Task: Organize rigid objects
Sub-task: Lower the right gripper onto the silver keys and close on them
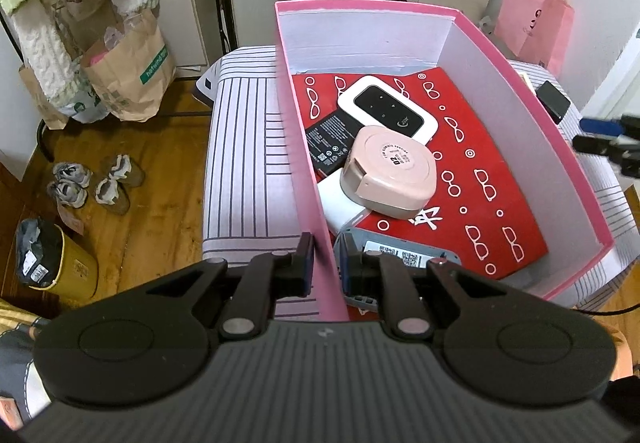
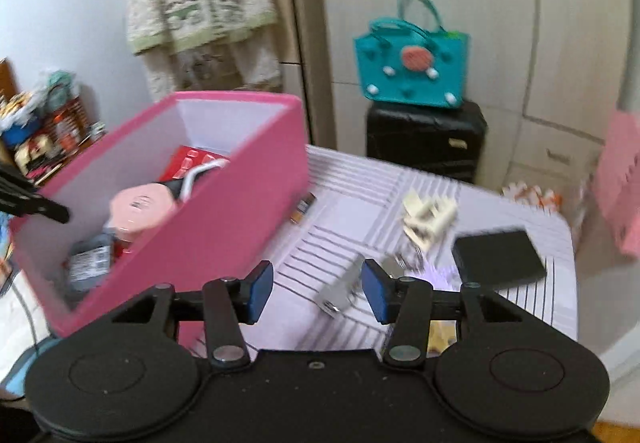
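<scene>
A pink box (image 1: 304, 147) stands on a striped table (image 1: 240, 147). Inside lie a red glasses-print card (image 1: 480, 163), a white router (image 1: 386, 109), a pink round case (image 1: 394, 171), a black battery (image 1: 326, 145), a white block (image 1: 342, 205) and a grey device (image 1: 400, 255). My left gripper (image 1: 326, 263) is shut on the box's left wall near its front corner. My right gripper (image 2: 316, 289) is open and empty above the table, right of the box (image 2: 224, 203). A silver metal piece (image 2: 340, 289), a white clip (image 2: 426, 219) and a black case (image 2: 498, 257) lie on the table.
A small battery (image 2: 304, 207) lies beside the box. A teal bag (image 2: 412, 67) sits on a black suitcase (image 2: 426, 139) behind the table. A pink paper bag (image 1: 534, 23) hangs at right. Paper bags (image 1: 128, 71), shoes (image 1: 96, 183) and a yellow bin (image 1: 64, 263) are on the wooden floor at left.
</scene>
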The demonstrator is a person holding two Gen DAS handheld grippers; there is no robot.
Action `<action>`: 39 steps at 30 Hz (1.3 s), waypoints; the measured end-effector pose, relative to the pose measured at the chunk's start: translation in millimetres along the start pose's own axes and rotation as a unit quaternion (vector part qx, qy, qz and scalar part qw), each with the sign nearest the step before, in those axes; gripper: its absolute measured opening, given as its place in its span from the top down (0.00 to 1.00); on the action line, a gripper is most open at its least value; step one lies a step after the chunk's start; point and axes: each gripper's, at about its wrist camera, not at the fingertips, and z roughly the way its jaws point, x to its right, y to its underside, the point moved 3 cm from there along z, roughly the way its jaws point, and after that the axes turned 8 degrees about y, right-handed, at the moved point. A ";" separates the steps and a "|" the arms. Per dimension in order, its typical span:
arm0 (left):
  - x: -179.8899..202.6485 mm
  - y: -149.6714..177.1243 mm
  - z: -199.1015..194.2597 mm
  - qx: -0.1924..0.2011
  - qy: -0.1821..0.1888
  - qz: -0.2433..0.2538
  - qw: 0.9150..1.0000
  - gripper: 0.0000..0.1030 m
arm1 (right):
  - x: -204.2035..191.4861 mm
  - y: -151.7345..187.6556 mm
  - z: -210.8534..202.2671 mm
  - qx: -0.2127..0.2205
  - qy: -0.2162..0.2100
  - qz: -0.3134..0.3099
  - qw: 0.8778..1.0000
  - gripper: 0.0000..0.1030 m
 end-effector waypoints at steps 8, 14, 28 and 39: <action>-1.0 -1.2 2.2 -0.001 -0.001 -0.016 1.000 0.88 | -2.9 29.5 46.4 -0.024 -0.006 0.051 0.998 0.47; -0.7 -1.5 3.1 -0.002 -0.003 -0.019 1.000 0.88 | -9.9 35.0 69.2 -0.001 0.047 0.046 0.998 0.47; -3.0 -1.7 2.3 -0.001 -0.001 -0.023 1.000 0.88 | -17.2 26.2 70.7 -0.016 0.061 0.009 0.998 0.68; -1.0 -2.5 2.4 -0.006 -0.001 -0.015 1.000 0.88 | -16.7 19.5 59.3 -0.043 0.046 0.008 0.998 0.72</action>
